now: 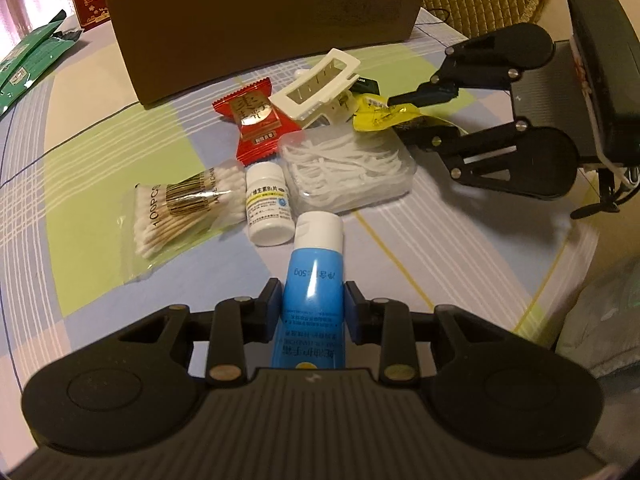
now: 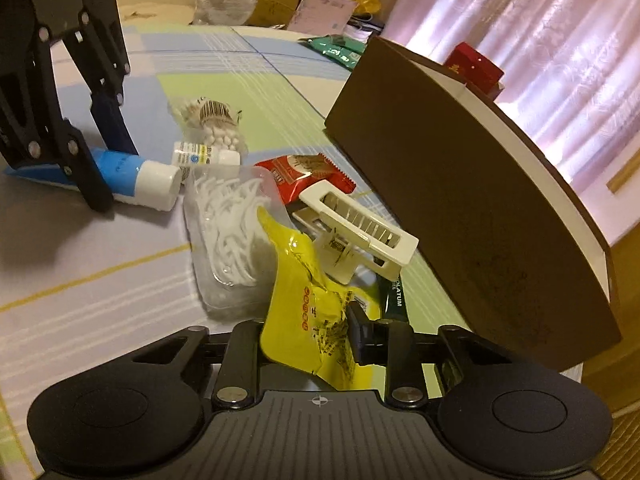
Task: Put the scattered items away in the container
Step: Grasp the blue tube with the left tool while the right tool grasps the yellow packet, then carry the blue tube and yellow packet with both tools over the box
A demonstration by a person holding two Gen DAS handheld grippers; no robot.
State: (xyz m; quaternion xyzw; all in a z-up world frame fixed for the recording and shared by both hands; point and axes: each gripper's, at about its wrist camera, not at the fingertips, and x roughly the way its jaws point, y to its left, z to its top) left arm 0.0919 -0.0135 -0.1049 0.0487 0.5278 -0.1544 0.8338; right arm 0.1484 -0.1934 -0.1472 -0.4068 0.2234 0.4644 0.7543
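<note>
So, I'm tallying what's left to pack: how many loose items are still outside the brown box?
8: blue tube in the left gripper, yellow packet in the right gripper, plus cotton swabs, pill bottle, floss picks, red sachet, white hair clip, dark tube. Others may be hidden.

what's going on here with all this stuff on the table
A person with two handheld grippers is tidying small items into the brown box. The left gripper has its fingers on either side of the blue tube, which lies on the checked cloth. The right gripper is shut on the yellow packet. The cotton swabs, pill bottle, floss picks, red sachet and white hair clip lie on the cloth beside the box.
</note>
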